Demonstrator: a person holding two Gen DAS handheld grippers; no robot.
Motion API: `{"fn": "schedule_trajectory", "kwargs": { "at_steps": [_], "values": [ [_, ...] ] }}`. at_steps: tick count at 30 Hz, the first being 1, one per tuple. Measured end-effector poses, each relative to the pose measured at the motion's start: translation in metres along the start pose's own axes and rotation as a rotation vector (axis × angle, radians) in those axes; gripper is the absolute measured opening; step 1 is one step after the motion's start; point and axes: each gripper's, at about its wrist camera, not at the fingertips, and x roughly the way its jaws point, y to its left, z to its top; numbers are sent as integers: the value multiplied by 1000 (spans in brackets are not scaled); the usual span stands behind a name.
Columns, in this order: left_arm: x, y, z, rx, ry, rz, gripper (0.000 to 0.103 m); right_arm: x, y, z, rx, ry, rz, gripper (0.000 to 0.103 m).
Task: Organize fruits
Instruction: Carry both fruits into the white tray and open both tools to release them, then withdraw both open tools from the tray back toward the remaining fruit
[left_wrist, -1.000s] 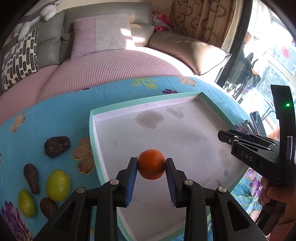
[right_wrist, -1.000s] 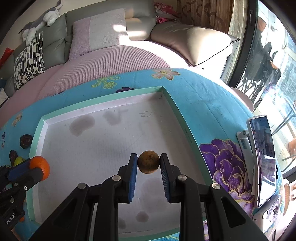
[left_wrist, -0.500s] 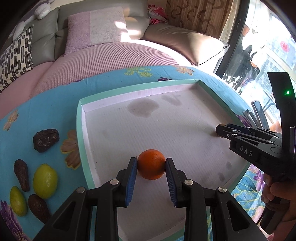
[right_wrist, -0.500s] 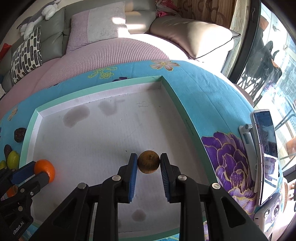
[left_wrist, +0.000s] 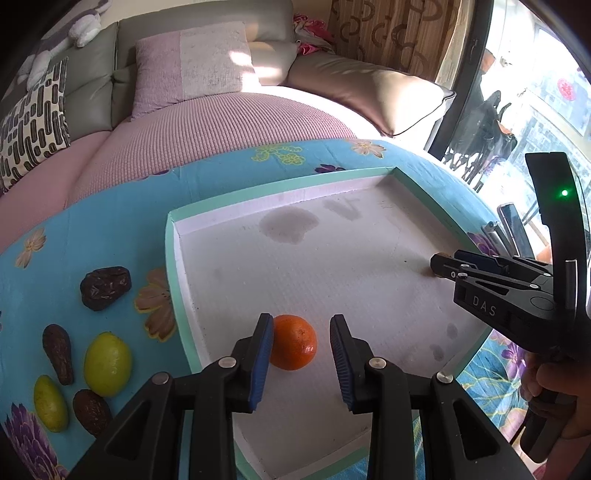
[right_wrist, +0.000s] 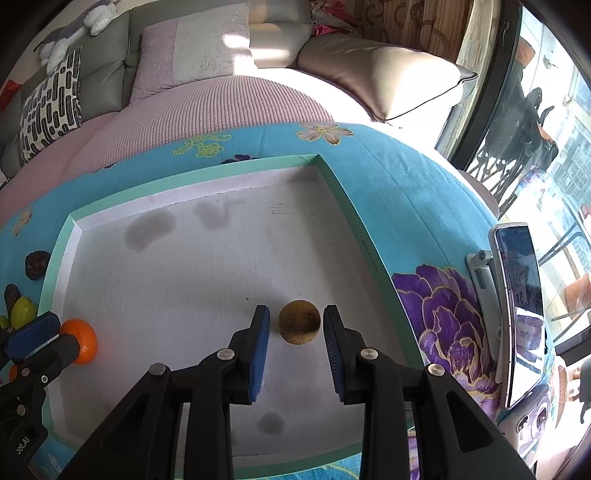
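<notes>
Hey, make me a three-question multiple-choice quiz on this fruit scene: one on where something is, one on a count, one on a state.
1. Where is the orange?
A. On the tablecloth
B. Inside the tray
C. On the sofa

2. How many yellow-green fruits lie outside the tray in the left wrist view?
A. Two
B. Four
C. None

3. How is the right gripper around the brown fruit?
A. Shut on it
B. Open, with gaps on both sides
C. Nowhere near it

Answers: 1 B, the orange rests on the tray's white floor. 2 A, two lie on the cloth among dark dates. 3 B, white floor shows between fruit and each pad.
</notes>
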Motion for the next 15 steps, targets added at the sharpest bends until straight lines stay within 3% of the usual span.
{"fn": "schedule_trajectory", "kwargs": {
  "at_steps": [15],
  "values": [
    [-23, 4, -6, 0, -27, 5, 35, -29, 2, -13, -17, -41, -7, 31]
  ]
}}
